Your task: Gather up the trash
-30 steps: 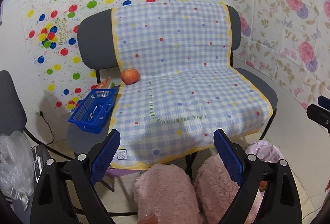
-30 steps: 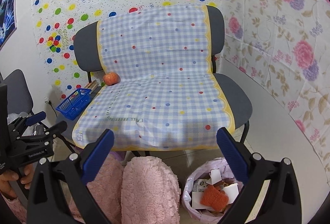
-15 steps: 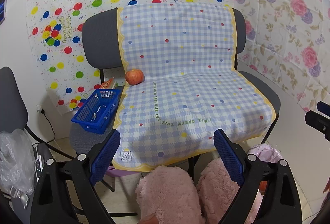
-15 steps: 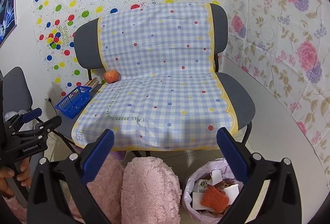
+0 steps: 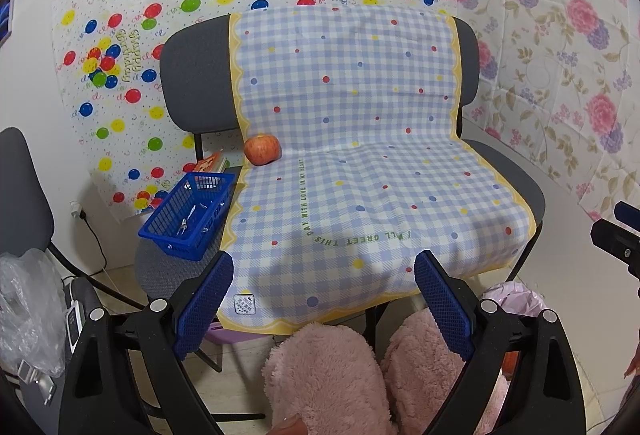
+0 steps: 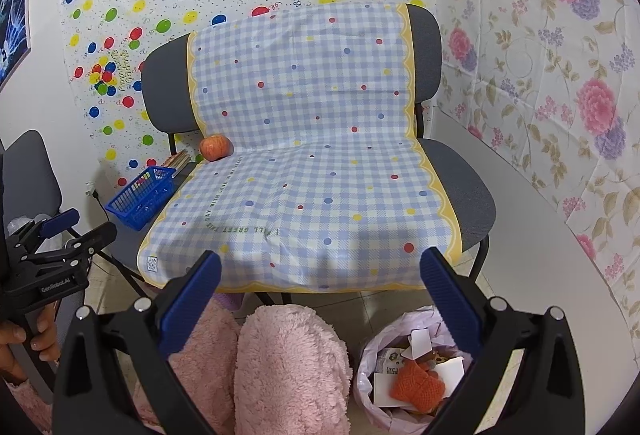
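Trash bin (image 6: 404, 371) at 5 o'clock looks full; both grippers (image 5: 324, 299) (image 6: 320, 295) gape empty; cloth (image 6: 312, 171) seems cleared, only apple (image 6: 216, 147) remains.

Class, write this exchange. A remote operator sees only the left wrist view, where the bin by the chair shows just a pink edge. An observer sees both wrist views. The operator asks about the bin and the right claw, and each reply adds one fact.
Operator: I see only the rim of the bin bag. What is inside it?
Observer: The right wrist view looks down into it: white paper scraps with an orange knitted piece lying on them.
Operator: Only a bit of the right claw shows at my edge. Is it carrying anything?
Observer: No. Its fingers stand wide apart with nothing between them.
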A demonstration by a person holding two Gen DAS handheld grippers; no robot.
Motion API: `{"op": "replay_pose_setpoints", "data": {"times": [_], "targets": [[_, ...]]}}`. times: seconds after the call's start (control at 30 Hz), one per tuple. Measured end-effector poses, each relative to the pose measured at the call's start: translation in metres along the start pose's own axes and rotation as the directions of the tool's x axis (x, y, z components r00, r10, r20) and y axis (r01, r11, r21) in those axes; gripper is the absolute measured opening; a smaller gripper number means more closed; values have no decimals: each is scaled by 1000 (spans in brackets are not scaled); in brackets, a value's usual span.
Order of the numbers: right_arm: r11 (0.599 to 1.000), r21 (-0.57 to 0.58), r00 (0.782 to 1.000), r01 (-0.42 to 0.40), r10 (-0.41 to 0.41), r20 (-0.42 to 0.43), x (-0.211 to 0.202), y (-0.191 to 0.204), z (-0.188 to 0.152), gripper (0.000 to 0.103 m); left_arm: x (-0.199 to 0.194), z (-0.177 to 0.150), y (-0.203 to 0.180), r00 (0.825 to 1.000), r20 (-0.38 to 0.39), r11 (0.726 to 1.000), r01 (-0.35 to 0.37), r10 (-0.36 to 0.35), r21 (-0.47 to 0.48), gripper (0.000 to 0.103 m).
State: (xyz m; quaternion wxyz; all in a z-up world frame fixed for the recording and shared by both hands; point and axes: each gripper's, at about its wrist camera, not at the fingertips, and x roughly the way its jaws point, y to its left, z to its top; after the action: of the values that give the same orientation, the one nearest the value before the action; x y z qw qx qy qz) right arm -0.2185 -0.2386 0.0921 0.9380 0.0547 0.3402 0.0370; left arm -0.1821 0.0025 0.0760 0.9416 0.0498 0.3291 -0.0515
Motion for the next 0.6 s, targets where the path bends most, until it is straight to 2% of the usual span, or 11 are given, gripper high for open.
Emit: {"op": "replay_pose_setpoints", "data": {"times": [0.6], "targets": [[1000,5,1000,3,-3,-1,1,-2,-2,98,1,0,1,1000,-1,1000,2,-2,1,91]]}}
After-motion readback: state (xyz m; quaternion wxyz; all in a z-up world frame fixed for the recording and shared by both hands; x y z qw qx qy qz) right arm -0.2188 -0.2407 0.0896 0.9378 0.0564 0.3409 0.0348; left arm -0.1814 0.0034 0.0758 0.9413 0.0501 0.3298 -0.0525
